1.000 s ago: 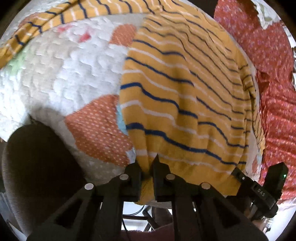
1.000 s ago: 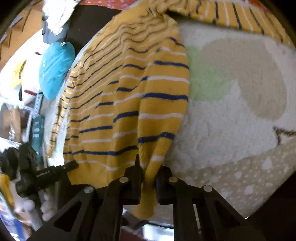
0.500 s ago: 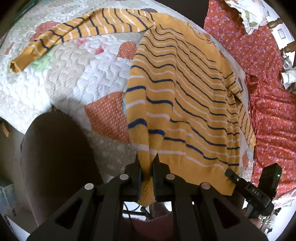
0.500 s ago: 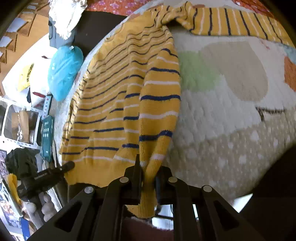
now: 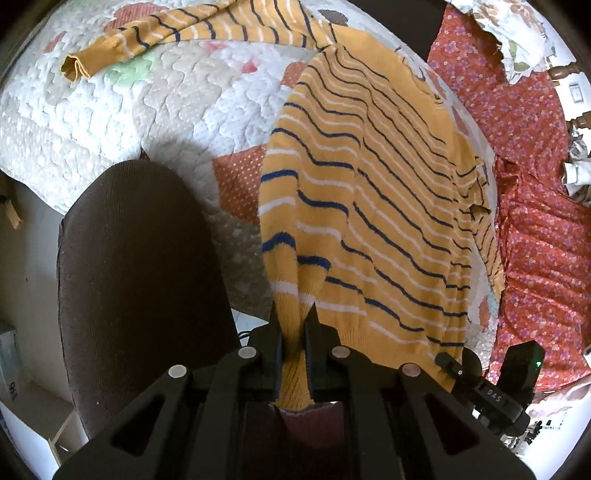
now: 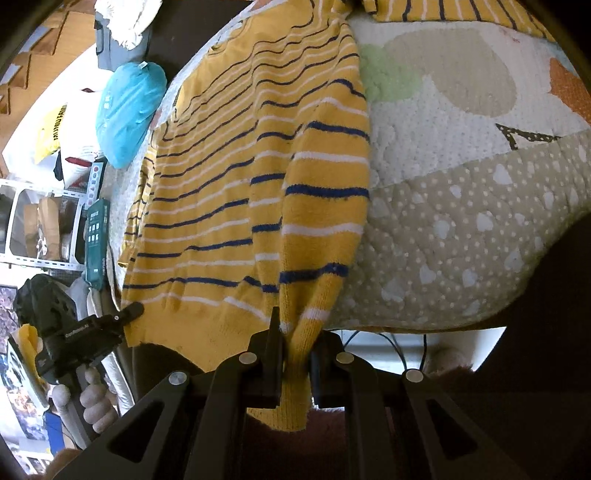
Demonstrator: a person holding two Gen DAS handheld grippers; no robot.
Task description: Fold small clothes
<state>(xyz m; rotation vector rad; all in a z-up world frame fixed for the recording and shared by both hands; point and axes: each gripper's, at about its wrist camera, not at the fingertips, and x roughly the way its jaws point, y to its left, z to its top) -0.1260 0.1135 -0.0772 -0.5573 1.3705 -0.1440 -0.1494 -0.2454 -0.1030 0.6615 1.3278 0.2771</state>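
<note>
A small yellow sweater (image 5: 369, 192) with navy and white stripes lies on a patchwork quilt (image 5: 110, 110). Its bottom hem is lifted off the quilt's near edge. My left gripper (image 5: 293, 325) is shut on one hem corner. My right gripper (image 6: 293, 332) is shut on the other hem corner of the same sweater (image 6: 258, 166). One sleeve (image 5: 177, 33) lies stretched across the far part of the quilt. Each gripper shows at the edge of the other's view: the right one (image 5: 491, 391) and the left one (image 6: 77, 332).
A dark brown chair back (image 5: 140, 277) stands close at the left of the left wrist view. Red floral cloth (image 5: 535, 221) lies beside the quilt. A turquoise bag (image 6: 129, 110) and shelves (image 6: 44, 221) stand beyond the bed.
Both grippers have pulled back and up with the hem, so the sweater's lower part has lifted and more of the quilt and the far sleeve shows.
</note>
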